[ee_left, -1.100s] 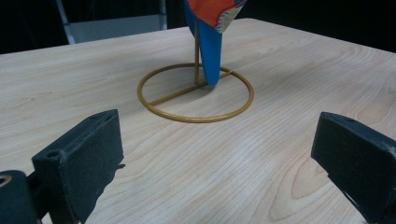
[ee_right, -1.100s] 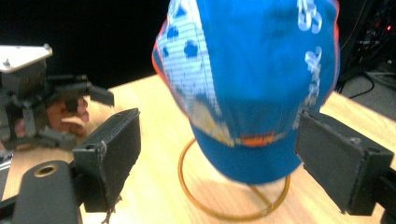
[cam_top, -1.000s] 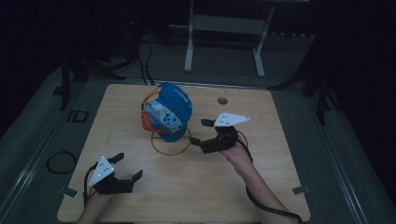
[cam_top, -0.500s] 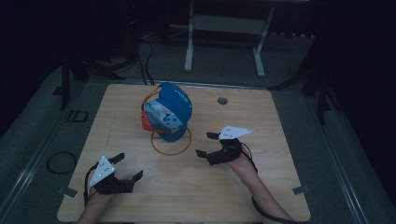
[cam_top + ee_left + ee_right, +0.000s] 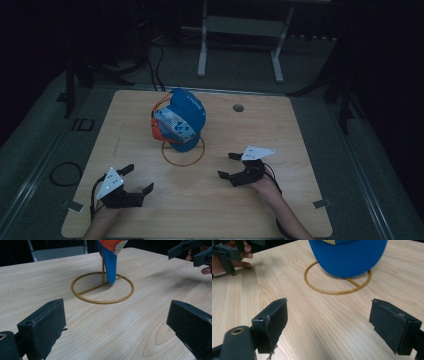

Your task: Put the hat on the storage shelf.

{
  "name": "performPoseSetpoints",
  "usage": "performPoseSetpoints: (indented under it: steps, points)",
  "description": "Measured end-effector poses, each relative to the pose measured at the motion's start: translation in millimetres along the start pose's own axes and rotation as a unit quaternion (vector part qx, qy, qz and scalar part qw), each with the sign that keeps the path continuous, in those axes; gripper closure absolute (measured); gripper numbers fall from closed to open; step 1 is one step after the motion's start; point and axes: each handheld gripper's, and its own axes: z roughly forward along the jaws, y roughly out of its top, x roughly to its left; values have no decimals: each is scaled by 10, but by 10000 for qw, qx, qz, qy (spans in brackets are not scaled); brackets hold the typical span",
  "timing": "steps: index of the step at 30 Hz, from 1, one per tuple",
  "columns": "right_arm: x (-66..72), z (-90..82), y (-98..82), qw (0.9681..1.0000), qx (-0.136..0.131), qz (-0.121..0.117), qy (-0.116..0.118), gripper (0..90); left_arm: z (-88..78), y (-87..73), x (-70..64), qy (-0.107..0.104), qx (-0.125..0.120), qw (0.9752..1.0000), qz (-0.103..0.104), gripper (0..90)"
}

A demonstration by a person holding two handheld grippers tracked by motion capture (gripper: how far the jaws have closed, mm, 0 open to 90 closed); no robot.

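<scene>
Hanging on a thin brass-coloured wire stand with a ring base (image 5: 183, 152), the blue fabric baseball cap with an orange and patterned panel (image 5: 181, 120) sits near the middle of the pale wooden counter (image 5: 280, 130), its brim pointing down toward the ring. In the left gripper view the stand's upright post rises from the crossbar of the ring and the cap's blue edge drops just beside it; in the right gripper view the blue brim (image 5: 348, 257) overhangs the far part of the ring.

The left gripper (image 5: 134, 181) rests low at the near left of the counter, jaws spread wide and holding nothing, well apart from the cap. The right gripper (image 5: 229, 165) sits near the right of the ring, jaws likewise wide and empty, its tips aimed toward the stand but not touching it.

Judging by this layout, the cap looks placed and settled on its stand, with both hands clear of it. If hanging the cap is the work, that part appears done; nothing else on the counter seems to await handling, apart from a small round hole (image 5: 238, 107) in the counter's far side.
</scene>
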Motion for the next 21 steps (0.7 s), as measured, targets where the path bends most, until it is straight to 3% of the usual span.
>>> performPoseSetpoints:
  steps: [8,21]
  points:
    - [-81,-128,-218,9994,229,147,-212,152,4,-3,-9,-14,4,10000,-7,27]
    - [-182,-430,-437,9974,327,363,-537,151,9,-7,-7,-27,20,10000,1,27]
